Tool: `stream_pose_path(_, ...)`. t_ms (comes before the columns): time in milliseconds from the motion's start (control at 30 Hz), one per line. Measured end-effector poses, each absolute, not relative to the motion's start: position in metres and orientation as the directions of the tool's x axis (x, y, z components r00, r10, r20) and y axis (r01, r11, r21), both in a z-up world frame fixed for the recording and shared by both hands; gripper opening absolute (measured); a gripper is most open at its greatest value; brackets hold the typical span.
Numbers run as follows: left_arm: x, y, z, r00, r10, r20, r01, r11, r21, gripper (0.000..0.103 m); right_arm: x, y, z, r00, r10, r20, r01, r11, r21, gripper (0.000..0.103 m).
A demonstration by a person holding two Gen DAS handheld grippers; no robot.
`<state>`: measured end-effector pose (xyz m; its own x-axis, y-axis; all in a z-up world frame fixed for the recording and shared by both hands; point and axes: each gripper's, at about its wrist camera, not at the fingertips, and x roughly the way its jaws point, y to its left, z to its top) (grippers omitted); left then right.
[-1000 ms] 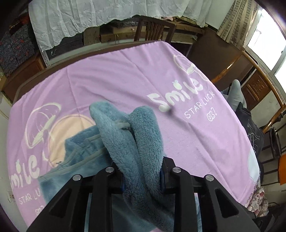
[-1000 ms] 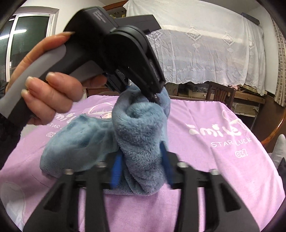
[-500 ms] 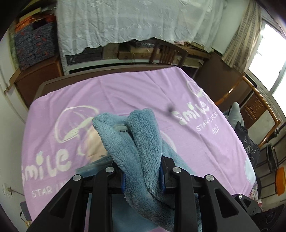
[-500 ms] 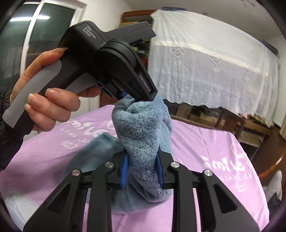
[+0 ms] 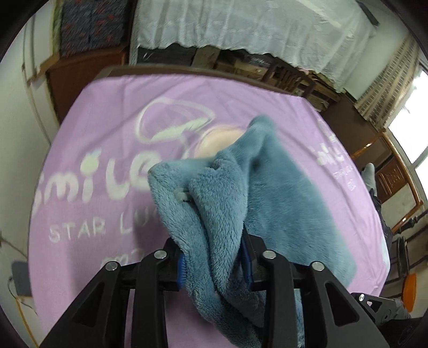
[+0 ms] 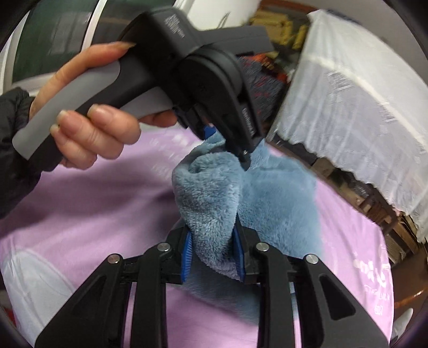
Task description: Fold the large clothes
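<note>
A blue fleece garment [image 5: 281, 187] hangs bunched over the purple printed tablecloth [image 5: 107, 128], and part of it trails flat to the right. My left gripper [image 5: 215, 263] has a thick fold of the fleece between its blue pads. Its jaws are opening, but the pads still press on the fleece. In the right wrist view my right gripper [image 6: 212, 254] is shut on another fold of the garment [image 6: 208, 192]. Just above it a hand [image 6: 88, 125] holds the left gripper [image 6: 227, 144], which bites the top of the same bundle. Both grips sit close together.
The tablecloth [image 6: 93, 203] covers the whole table. Behind it stands furniture under a white lace sheet [image 5: 240, 24], with a wooden chair [image 5: 289, 77] at the far edge. A wooden rail [image 5: 401, 171] and a bright window [image 5: 412, 107] lie to the right.
Both grippers have swept sideways across the table with the fleece, and the views have swung and rolled. More of the garment now trails flat behind. The left jaws stand slightly wider.
</note>
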<state>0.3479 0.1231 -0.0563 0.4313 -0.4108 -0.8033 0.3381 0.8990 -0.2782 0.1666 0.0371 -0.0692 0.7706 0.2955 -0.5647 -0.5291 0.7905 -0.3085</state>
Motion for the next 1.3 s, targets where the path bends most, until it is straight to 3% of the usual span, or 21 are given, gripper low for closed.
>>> stream_pose_path(233, 0.348, 0.153, -0.084, 0.445, -0.463, -0.766, 0.295, 0.884, -0.363, 0.055, 0.173, 0.053, -0.092, 0.706, 0.303, -0.640, -0.588, 0.754, -0.292, 0.040)
stream_pose_path(333, 0.350, 0.157, -0.089, 0.439, -0.468, -0.767, 0.280, 0.883, -0.378, 0.059, 0.172, 0.055, -0.098, 0.708, 0.297, -0.641, -0.593, 0.743, -0.311, 0.047)
stream_pose_path(533, 0.351, 0.170, -0.095, 0.447, -0.461, -0.767, 0.230, 0.887, -0.399, 0.079, 0.169, 0.057, -0.097, 0.692, 0.315, -0.649, -0.615, 0.729, -0.302, 0.056)
stream_pose_path(733, 0.338, 0.196, -0.085, 0.501, -0.456, -0.735, 0.166, 0.885, -0.435, 0.080, 0.144, 0.035, -0.084, 0.665, 0.376, -0.645, -0.653, 0.713, -0.257, 0.056)
stream_pose_path(967, 0.295, 0.198, -0.049, 0.667, -0.251, -0.702, 0.081, 0.960, -0.267, 0.077, 0.130, -0.017, -0.060, 0.627, 0.447, -0.637, -0.669, 0.728, -0.147, 0.058)
stream_pose_path(1200, 0.261, 0.146, 0.020, 0.774, -0.238, -0.587, 0.178, 0.971, -0.158, 0.077, 0.162, -0.076, -0.013, 0.635, 0.546, -0.547, -0.607, 0.790, 0.085, 0.058)
stream_pose_path(1300, 0.261, 0.115, 0.035, 0.788, -0.257, -0.560, 0.229, 0.966, -0.121, 0.077, 0.188, -0.093, 0.003, 0.651, 0.565, -0.508, -0.565, 0.807, 0.173, 0.049)
